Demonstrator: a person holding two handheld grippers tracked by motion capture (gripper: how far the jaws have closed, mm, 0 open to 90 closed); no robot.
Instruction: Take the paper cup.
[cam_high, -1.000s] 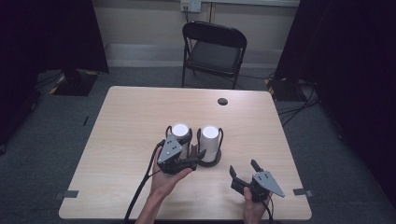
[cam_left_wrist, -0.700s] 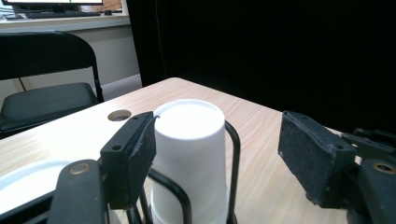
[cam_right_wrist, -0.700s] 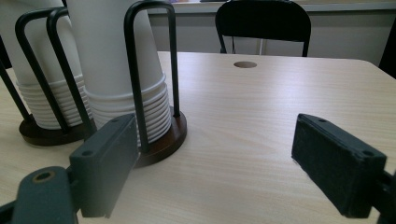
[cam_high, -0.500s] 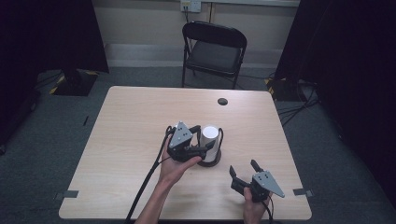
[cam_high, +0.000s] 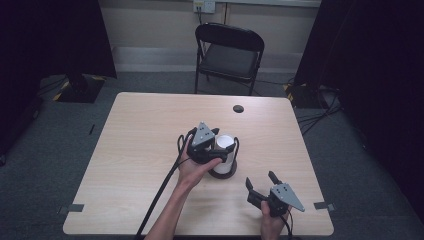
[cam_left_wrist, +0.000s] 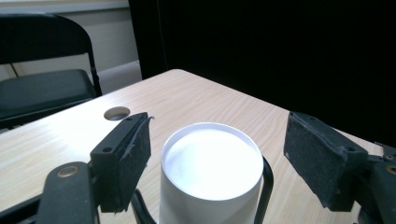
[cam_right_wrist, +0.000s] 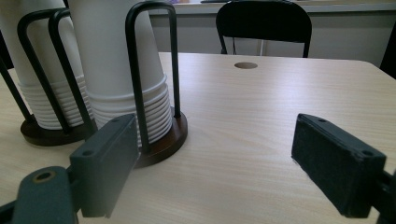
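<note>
Cups are the business here, two white stacks in wire holders near the middle of the pale wooden desk (cam_high: 140, 135). Behind the desk, a black folding chair (cam_high: 229, 52) faces in. From the bottom edge, the left forearm reaches forward, hand wrapped around the left gripper (cam_left_wrist: 217, 158), which hangs over the right-hand cup stack (cam_left_wrist: 211, 172); its jaws are spread wide, one on each side of the top cup's rim, touching nothing. The other cup stack (cam_right_wrist: 39, 70) stands just beside it on its own dark base. Low at the near right, the right gripper (cam_high: 263, 185) points toward the stacks, jaws wide apart, empty. A small round hole (cam_high: 238, 108) marks the far edge.
</note>
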